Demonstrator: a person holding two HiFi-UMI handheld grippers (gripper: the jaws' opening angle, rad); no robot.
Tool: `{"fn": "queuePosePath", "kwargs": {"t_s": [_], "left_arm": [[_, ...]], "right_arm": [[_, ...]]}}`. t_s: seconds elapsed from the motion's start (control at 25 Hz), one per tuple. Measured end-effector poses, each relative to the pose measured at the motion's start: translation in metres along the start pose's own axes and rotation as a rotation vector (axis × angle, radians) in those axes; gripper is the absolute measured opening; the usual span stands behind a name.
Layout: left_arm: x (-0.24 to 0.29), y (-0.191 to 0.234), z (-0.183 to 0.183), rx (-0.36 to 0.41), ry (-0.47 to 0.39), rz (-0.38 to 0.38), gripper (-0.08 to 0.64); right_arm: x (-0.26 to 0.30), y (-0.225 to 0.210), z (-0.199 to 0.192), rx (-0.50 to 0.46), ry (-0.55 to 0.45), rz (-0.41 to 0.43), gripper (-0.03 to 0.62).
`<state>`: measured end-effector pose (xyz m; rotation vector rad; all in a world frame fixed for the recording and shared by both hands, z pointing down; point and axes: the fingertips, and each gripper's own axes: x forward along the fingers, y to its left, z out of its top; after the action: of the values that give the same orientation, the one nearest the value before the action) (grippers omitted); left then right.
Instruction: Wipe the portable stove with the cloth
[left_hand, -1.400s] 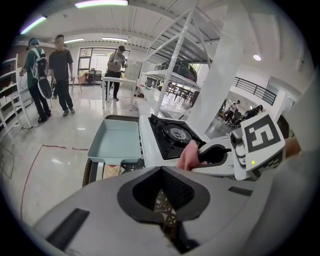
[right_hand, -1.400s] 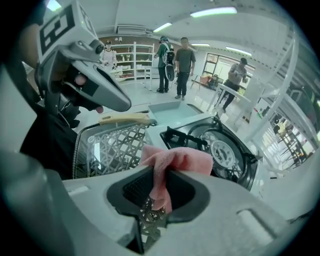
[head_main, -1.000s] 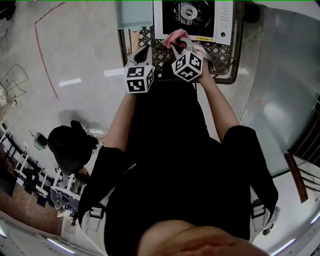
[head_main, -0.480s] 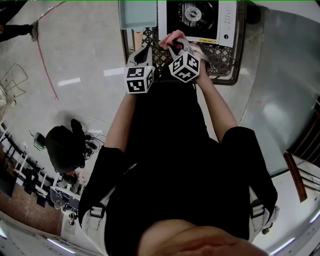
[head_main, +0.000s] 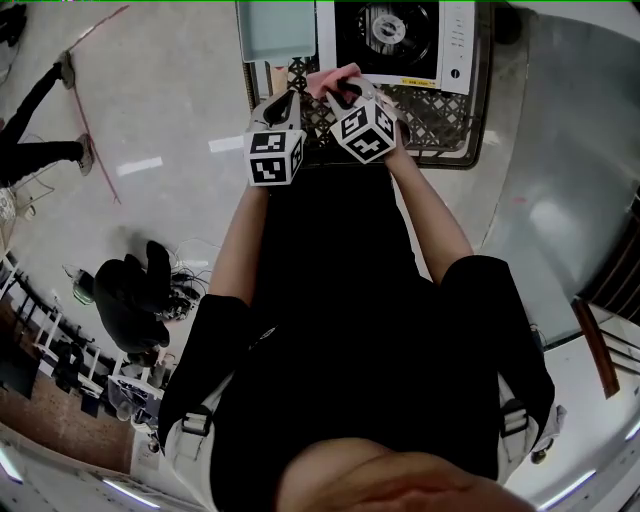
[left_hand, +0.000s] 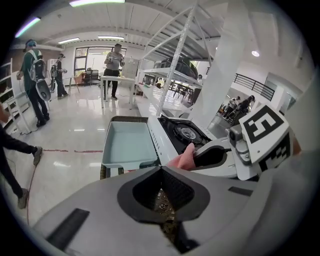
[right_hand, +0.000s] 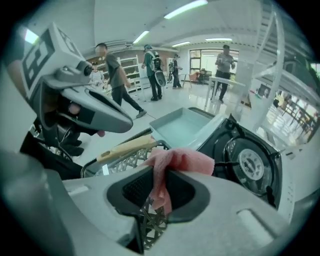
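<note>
- Two grippers: right gripper (right_hand: 159, 187) pinches the pink cloth (right_hand: 182, 161); left gripper (left_hand: 162, 195) is closed and empty.
- Cloth has crept farther over the basket (head_main: 440, 105), reaching the portable stove (head_main: 400, 40) at its near-left corner; contact unclear.
- Wiping looks about to begin.

The portable stove (head_main: 395, 40) was white, with a black recessed top, a round burner at its centre and a control strip with a knob along one side. It sat level on a black lattice crate (head_main: 440, 105). The cloth (right_hand: 181, 161), small, pink and crumpled, was pinched between the jaws of the right gripper (right_hand: 160, 189). Its bunched end lay by the stove's near corner and a strip hung down. Whether it touched the stove could not be told.
</note>
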<state>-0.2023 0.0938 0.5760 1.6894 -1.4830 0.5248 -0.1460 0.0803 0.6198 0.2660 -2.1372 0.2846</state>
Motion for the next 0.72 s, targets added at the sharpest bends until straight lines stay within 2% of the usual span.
{"fn": "queuePosePath", "kwargs": {"t_s": [0.36,0.52,0.72], "left_arm": [[0.014,0.006,0.003,0.005,0.072,-0.061,0.0],[0.023,0.0,0.012,0.037,0.091,-0.137,0.0],[0.034,-0.011,0.024,0.142,0.138,-0.217,0.002]], "right_arm": [[0.009,-0.012,0.021,0.195,-0.076,-0.065,0.08],[0.011,-0.013,0.021,0.212,-0.094,-0.121,0.081],[0.012,-0.012,0.022,0.207,-0.132,-0.168,0.092]]}}
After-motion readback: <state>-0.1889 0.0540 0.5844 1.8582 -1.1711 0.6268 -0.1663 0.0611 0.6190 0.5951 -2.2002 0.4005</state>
